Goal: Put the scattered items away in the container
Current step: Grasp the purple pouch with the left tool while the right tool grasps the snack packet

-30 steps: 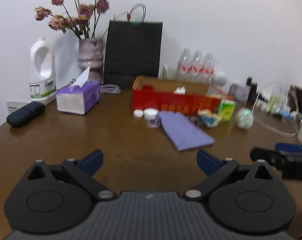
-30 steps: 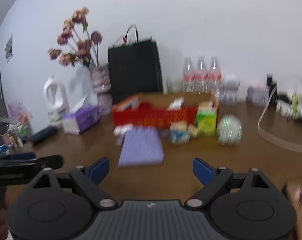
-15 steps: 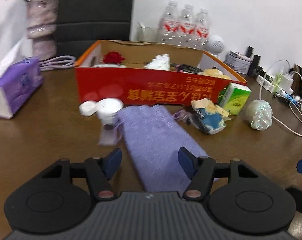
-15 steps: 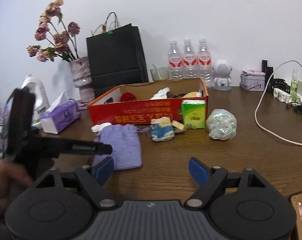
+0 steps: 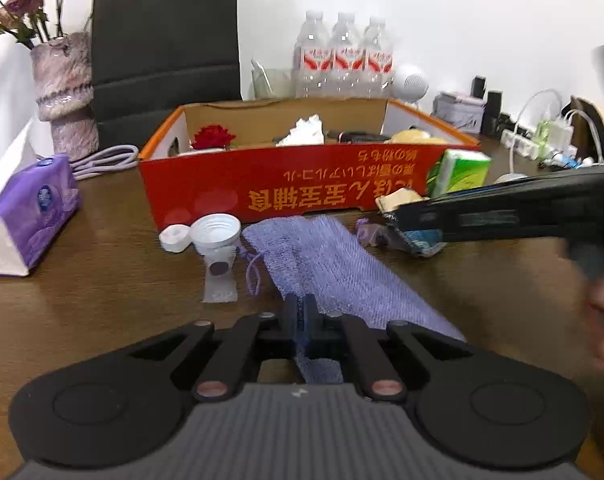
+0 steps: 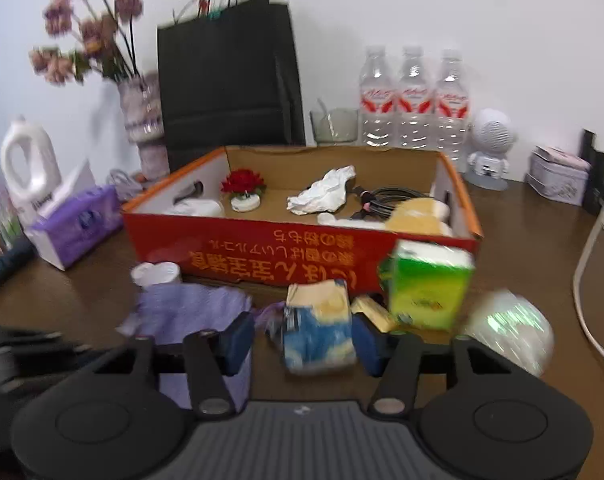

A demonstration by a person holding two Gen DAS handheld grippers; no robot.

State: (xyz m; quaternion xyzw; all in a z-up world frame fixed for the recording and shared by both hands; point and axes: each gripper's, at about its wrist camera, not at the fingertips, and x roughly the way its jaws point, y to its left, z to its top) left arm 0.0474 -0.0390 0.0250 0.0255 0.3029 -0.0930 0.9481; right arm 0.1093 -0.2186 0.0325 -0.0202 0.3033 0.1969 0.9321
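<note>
Mid-tidy at a cluttered table [image 5: 102,292]: left tool [image 5: 301,314] pressed together on the near end of the purple mesh pouch [image 5: 322,260], pouch otherwise lying flat before the red cardboard box [image 5: 286,192]. Right tool [image 6: 302,344] spread wide around the blue-and-yellow packet [image 6: 318,332], not yet closed. Next, likely: lifting the pouch clear of the front wall, releasing inside. Orange print on the box upside down, unreadable; bottle labels [image 6: 412,102] red, too blurred.
</note>
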